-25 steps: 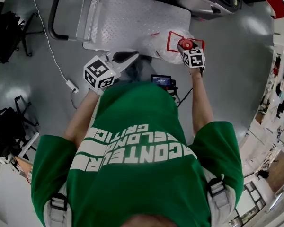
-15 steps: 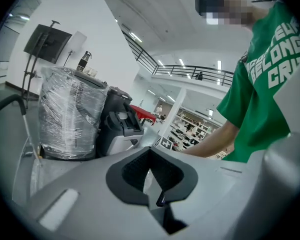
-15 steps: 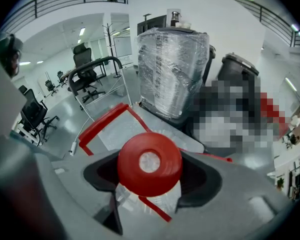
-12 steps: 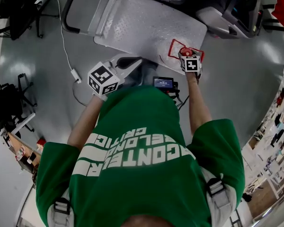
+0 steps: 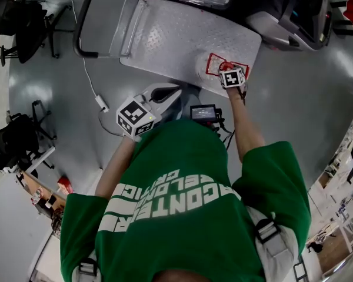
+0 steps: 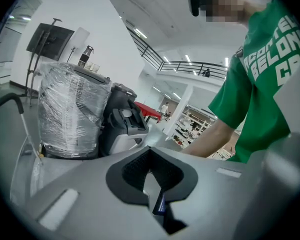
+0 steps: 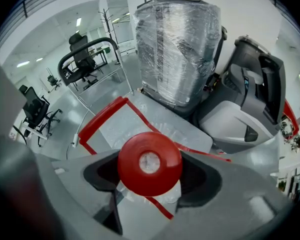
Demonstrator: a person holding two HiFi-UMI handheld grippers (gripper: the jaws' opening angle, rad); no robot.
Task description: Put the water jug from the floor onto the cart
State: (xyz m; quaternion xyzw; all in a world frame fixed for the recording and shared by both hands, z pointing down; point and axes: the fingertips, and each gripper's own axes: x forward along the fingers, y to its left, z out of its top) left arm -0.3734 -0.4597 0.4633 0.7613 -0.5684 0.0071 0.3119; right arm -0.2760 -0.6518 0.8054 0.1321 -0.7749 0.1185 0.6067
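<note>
A clear water jug [image 5: 207, 66] with red bands hangs from my right gripper [image 5: 226, 69] over the near right corner of the cart's silver checker-plate deck [image 5: 176, 40]. Whether it rests on the deck I cannot tell. In the right gripper view the jug's red cap [image 7: 150, 163] fills the space between the jaws, and the right gripper [image 7: 151, 178] is shut on the neck just under it. My left gripper [image 5: 166, 93] is held near the person's waist, short of the cart's front edge. In its own view the left gripper [image 6: 151, 184] is shut with nothing in it.
A plastic-wrapped bundle [image 7: 177, 49] and a grey machine [image 7: 250, 104] stand behind the cart. The cart's black handle [image 5: 82, 22] rises at its left end. A white cable with an adapter [image 5: 101, 103] lies on the floor, and office chairs [image 5: 17, 16] stand at the far left.
The jug in my right gripper has come further in over the cart's near right corner. The person has stepped closer to the cart, and the left gripper has stayed by the waist.
</note>
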